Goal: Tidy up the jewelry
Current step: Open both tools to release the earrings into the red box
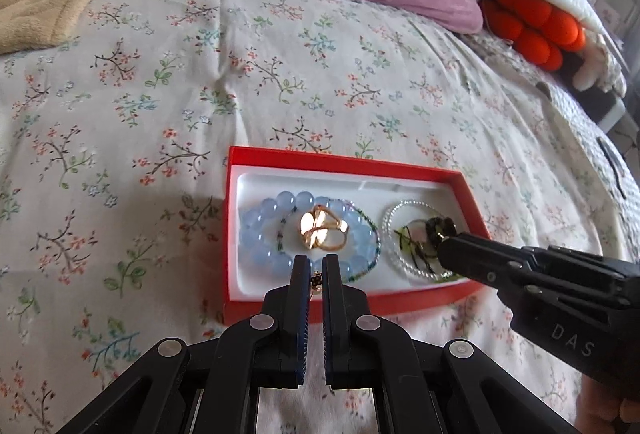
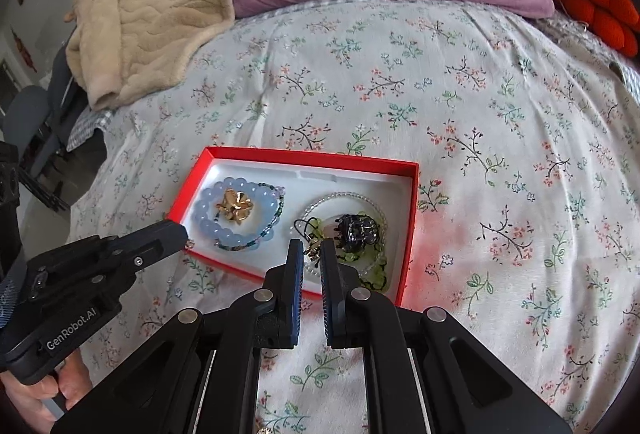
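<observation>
Left wrist: one red box [image 1: 340, 163], two bracelets [image 1: 264, 230].

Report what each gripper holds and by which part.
Left gripper pinches a small dark-and-gold piece; right gripper pinches a small gold piece. Which part is gripped cannot be told.

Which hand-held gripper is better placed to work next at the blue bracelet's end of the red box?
Left. The left hand-held gripper points straight at the blue bracelet and the gold flower within it; the right hand-held gripper is over the clear bracelet at the other end.
</observation>
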Demonstrator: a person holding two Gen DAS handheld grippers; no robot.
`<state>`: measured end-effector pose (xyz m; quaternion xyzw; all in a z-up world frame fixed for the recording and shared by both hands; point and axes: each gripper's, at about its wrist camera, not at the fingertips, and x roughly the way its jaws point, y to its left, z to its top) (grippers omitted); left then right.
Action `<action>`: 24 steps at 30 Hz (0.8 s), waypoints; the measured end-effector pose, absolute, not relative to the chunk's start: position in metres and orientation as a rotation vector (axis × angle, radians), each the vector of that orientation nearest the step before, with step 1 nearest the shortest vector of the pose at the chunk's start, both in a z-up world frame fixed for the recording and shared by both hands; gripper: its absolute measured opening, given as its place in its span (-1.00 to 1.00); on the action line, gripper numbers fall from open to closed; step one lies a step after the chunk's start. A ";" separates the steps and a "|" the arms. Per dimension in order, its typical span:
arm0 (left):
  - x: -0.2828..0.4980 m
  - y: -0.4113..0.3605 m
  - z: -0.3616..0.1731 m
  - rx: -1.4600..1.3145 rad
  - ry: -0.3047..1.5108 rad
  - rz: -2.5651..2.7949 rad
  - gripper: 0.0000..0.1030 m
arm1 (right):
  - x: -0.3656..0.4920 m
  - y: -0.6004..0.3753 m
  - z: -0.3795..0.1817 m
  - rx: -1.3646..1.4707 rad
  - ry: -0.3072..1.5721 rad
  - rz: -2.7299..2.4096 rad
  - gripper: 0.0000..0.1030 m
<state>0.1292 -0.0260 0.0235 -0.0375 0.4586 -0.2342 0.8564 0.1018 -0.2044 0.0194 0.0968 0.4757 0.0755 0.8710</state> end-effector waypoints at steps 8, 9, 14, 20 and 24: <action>0.137 -0.033 0.019 -0.076 0.957 -0.493 -0.99 | 0.110 -0.211 0.012 0.234 1.010 0.171 -0.80; 0.138 -0.033 0.020 -0.072 0.956 -0.493 -0.98 | 0.111 -0.212 0.011 0.240 1.014 0.174 -0.80; 0.137 -0.035 0.020 -0.055 0.962 -0.485 -0.68 | 0.112 -0.213 0.011 0.243 1.025 0.183 -0.67; 0.130 -0.029 0.026 -0.030 0.957 -0.465 -0.19 | 0.104 -0.213 0.019 0.243 1.012 0.201 -0.31; 0.120 -0.023 0.031 0.001 0.951 -0.442 0.20 | 0.093 -0.217 0.027 0.228 1.006 0.182 -0.21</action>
